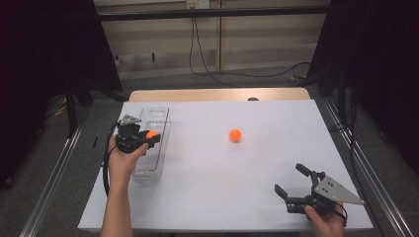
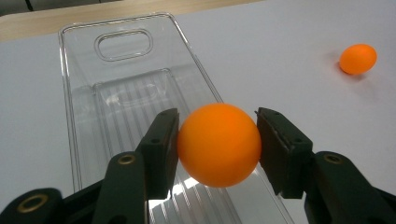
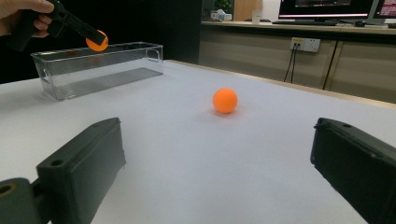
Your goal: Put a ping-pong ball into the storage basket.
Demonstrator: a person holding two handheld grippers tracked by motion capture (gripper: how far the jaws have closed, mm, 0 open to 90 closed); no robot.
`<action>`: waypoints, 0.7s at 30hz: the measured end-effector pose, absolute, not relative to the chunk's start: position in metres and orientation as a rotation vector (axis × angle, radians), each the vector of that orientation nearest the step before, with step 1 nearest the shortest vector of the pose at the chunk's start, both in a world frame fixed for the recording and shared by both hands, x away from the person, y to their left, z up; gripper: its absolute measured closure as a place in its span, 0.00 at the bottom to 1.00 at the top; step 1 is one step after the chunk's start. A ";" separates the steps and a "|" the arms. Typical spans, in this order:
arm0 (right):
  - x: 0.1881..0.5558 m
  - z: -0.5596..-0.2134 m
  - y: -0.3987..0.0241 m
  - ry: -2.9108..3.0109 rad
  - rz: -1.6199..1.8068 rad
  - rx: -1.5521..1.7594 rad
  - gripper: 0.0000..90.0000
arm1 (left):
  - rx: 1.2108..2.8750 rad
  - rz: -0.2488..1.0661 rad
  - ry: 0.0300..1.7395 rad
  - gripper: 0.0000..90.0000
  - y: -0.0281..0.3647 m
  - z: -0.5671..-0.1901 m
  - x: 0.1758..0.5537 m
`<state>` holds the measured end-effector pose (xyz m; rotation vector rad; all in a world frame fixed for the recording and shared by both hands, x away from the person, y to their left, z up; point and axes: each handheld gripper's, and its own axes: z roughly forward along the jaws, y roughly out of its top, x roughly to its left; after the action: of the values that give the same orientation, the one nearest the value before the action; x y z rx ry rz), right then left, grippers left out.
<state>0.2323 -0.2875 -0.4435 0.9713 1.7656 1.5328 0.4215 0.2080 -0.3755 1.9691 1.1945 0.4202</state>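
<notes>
The left gripper (image 2: 217,140) clamps an orange ball (image 2: 218,144) above a clear tray (image 2: 74,116). The right gripper (image 3: 217,172) rests wide open. A second ball (image 1: 235,135) sits mid-counter (image 1: 222,187).

Hidden and cut-off parts at the table

In the left gripper view, the held orange ball (image 2: 218,144) hides part of the clear tray (image 2: 84,70) floor, and the tray's near end is cut off by the bottom edge. In the right gripper view, the right gripper (image 3: 217,168) has both jaws cut off by the bottom edge.
</notes>
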 end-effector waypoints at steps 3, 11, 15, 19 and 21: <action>0.232 -0.443 -0.287 1.766 1.532 0.972 0.03 | 1.971 0.430 1.198 0.56 0.208 -0.376 0.421; 0.232 -0.443 -0.287 1.765 1.531 0.972 0.03 | 1.968 0.452 1.213 0.53 0.209 -0.376 0.422; 0.232 -0.443 -0.287 1.765 1.533 0.972 0.03 | 1.972 0.463 1.214 0.49 0.208 -0.376 0.422; 0.232 -0.443 -0.287 1.767 1.532 0.969 0.03 | 1.956 0.467 1.202 0.46 0.204 -0.374 0.420; 0.232 -0.443 -0.287 1.767 1.533 0.970 0.03 | 1.957 0.461 1.195 0.44 0.203 -0.374 0.420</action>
<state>0.2323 -0.2870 -0.4435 0.9701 1.7671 1.5326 0.4199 0.2025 -0.3738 1.9567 1.1952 0.4612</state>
